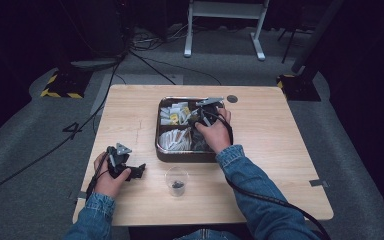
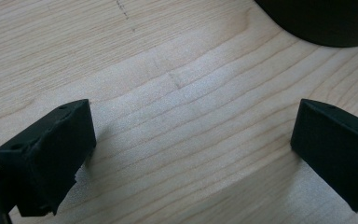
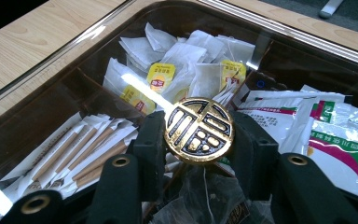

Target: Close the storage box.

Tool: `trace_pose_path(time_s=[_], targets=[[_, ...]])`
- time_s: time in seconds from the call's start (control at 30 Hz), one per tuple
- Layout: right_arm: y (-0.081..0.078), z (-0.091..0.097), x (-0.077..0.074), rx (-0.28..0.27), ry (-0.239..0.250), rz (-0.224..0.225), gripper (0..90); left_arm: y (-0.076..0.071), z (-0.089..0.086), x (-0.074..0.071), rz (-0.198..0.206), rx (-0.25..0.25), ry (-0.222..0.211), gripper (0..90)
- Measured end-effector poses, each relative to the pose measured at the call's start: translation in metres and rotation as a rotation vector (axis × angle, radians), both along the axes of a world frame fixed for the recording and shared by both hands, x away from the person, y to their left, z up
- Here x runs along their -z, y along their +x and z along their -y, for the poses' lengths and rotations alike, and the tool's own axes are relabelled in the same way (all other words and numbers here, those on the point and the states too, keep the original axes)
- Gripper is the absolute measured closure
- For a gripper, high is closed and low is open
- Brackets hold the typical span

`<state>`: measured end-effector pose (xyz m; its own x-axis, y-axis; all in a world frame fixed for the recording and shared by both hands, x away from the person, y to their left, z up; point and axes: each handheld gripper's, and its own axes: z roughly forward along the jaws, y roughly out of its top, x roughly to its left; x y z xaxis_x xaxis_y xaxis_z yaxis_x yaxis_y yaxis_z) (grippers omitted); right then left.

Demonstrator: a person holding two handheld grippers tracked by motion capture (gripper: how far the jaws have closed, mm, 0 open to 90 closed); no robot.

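The right gripper (image 3: 199, 140) has its fingers (image 3: 151, 140) closed on a round gold-and-black knob (image 3: 199, 129), held squarely between them. Just beyond the fingers, tea bags (image 3: 186, 70) and stick packets (image 3: 81, 151) lie under a clear lid (image 3: 74, 60). The left gripper (image 2: 193, 154) rests wide open over bare counter (image 2: 177, 93), holding nothing.

At the frame's centre the right claw (image 3: 199, 140) clamps a round gold-and-black knob (image 3: 199, 129) above a tray (image 3: 51, 105) of tea bags (image 3: 186, 65) and sachets (image 3: 335, 140).
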<state>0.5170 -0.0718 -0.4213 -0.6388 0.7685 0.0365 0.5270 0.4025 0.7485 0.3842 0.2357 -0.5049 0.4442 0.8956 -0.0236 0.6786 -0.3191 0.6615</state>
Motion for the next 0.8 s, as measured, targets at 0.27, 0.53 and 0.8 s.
trace_pose_path(time_s=[0.27, 0.53, 0.8], targets=[[0.002, -0.003, 0.007, 0.002, -0.014, -0.005, 58.4, 0.000, 0.000, 0.000, 0.001, 0.000, -0.001, 0.3], [0.003, -0.005, 0.011, 0.008, -0.023, -0.003, 58.4, 0.000, 0.000, 0.000, 0.000, -0.001, -0.003, 0.3], [0.003, -0.007, 0.013, 0.011, -0.018, 0.000, 58.4, 0.000, 0.000, 0.000, -0.005, 0.002, -0.003, 0.4]])
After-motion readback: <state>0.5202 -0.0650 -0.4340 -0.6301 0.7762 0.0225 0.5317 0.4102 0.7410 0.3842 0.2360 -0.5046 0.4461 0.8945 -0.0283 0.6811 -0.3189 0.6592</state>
